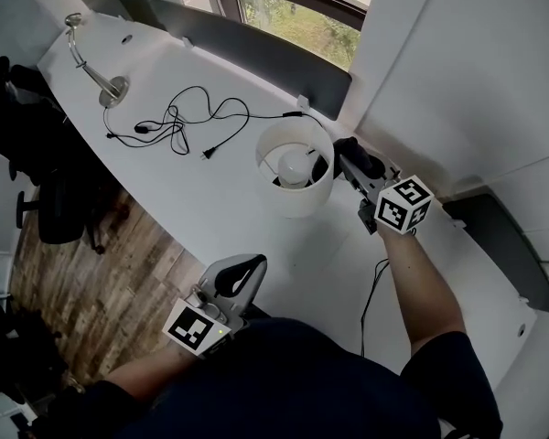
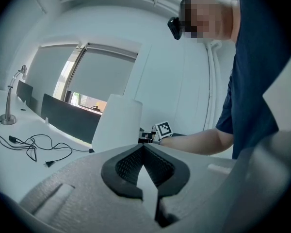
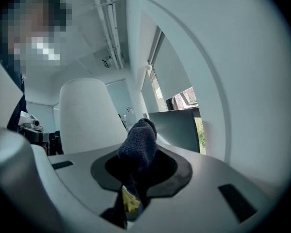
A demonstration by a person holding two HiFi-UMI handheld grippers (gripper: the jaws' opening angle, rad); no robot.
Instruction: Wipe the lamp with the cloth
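Note:
A table lamp with a white shade point(image 1: 296, 169) stands on the white desk point(image 1: 165, 190); its bulb shows inside from above. My right gripper point(image 1: 346, 158) is shut on a dark blue cloth point(image 3: 139, 142), which sits at the shade's right side, touching or nearly touching it. In the right gripper view the shade point(image 3: 87, 115) rises just left of the cloth. My left gripper point(image 1: 241, 277) hangs near the desk's front edge, jaws shut with nothing between them. The left gripper view has the shade point(image 2: 115, 123) ahead and the right gripper's marker cube point(image 2: 163, 129) beyond it.
A black power cord point(image 1: 178, 122) lies coiled left of the lamp. A silver gooseneck desk lamp point(image 1: 96, 71) stands at the far left corner. Dark partition panels point(image 1: 256, 48) line the desk's back edge. Another cable point(image 1: 373, 291) runs off the desk by my right arm.

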